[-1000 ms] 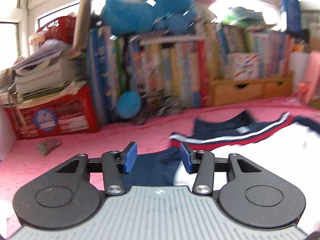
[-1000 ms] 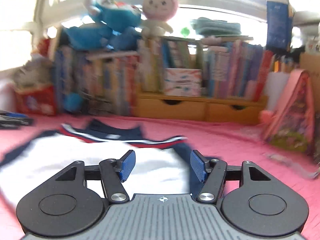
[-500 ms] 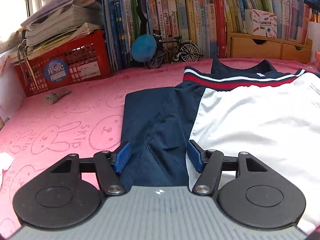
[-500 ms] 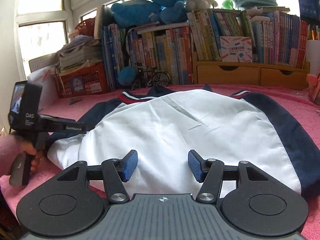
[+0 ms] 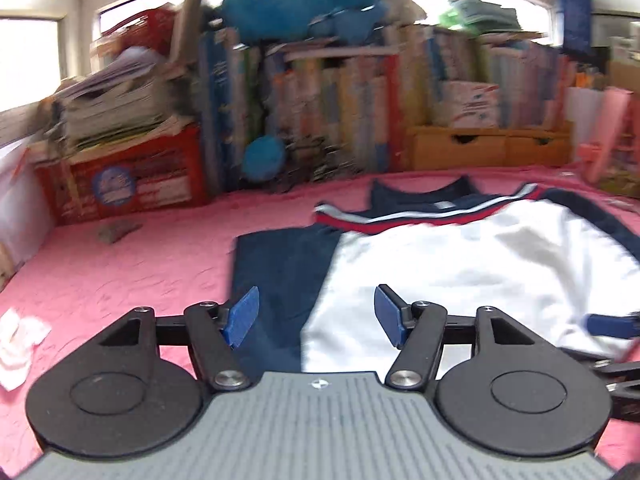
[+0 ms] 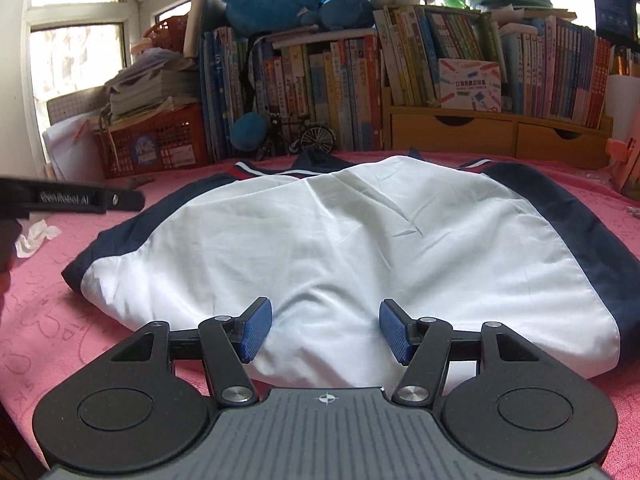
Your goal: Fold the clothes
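A white jacket (image 6: 340, 232) with navy sides and a red-and-white striped collar lies spread on the pink bedspread (image 6: 60, 320), collar at the far end. My right gripper (image 6: 326, 328) hovers open over its near white hem, with cloth showing below the gap and no pad pressing on it. In the blurred left wrist view my left gripper (image 5: 316, 312) is open above the seam between the navy left side (image 5: 280, 264) and the white panel (image 5: 460, 264), holding nothing. The left gripper's black body (image 6: 72, 200) reaches in from the left edge of the right wrist view.
Behind the jacket stand a red crate (image 6: 156, 148) stacked with papers, a row of books (image 6: 320, 92), wooden drawers (image 6: 500, 136) and a small bicycle model (image 6: 312, 140). A crumpled tissue (image 6: 36, 236) lies left of the jacket. Something pink (image 6: 628, 160) stands at the far right.
My left gripper's jaws have spread wider and its view has swung back up from the navy side. My right gripper has sunk toward the near hem.
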A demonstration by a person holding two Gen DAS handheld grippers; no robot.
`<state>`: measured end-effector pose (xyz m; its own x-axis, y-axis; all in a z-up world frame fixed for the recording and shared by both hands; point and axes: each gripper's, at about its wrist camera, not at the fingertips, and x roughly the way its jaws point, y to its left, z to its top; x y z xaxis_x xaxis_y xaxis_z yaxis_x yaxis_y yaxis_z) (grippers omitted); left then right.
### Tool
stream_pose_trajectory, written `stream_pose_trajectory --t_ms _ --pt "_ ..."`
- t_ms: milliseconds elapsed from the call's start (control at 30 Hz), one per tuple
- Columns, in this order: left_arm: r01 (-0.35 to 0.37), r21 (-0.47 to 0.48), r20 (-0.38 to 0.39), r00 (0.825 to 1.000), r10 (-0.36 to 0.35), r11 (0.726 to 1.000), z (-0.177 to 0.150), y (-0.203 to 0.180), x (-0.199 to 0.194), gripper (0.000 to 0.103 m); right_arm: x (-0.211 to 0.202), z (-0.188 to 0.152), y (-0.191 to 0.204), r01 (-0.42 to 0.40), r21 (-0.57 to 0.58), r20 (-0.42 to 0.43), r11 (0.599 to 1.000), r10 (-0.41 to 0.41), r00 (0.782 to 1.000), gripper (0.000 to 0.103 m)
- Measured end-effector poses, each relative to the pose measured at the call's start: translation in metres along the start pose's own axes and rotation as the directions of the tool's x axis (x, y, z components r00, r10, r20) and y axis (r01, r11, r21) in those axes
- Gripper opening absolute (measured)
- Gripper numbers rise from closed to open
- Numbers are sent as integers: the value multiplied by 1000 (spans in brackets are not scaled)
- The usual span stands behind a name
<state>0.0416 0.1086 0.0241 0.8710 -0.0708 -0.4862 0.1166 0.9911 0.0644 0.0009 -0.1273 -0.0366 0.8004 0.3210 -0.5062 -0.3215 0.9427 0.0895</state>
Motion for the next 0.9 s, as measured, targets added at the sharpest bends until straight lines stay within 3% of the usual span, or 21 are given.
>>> stream_pose_trajectory --t_ms 67,167,267,367,567,700,900 --pt "153 46 -25 988 -152 987 10 -28 2 66 -1 -3 7 14 -34 11 999 -14 1000 58" --pt "309 95 -108 948 -299 946 15 -68 24 67 -1 -4 8 15 -31 16 999 -14 1000 58" --pt "293 190 -175 949 -262 937 15 -100 63 62 -2 -4 3 -3 -1 23 1000 3 1000 58" --pt "265 202 -227 949 -218 943 17 -111 105 61 0 -4 -2 -11 27 13 1000 10 1000 60" --pt "118 195 -247 967 -68 974 50 -115 175 63 4 -3 -7 -23 62 0 998 24 1000 62" --pt "85 173 -228 973 -44 981 55 -110 194 68 5 -3 -5 -22 53 -6 998 22 1000 62" --pt "98 151 -186 980 -69 984 52 -105 191 71 7 -2 -4 -18 52 -17 999 19 1000 62"
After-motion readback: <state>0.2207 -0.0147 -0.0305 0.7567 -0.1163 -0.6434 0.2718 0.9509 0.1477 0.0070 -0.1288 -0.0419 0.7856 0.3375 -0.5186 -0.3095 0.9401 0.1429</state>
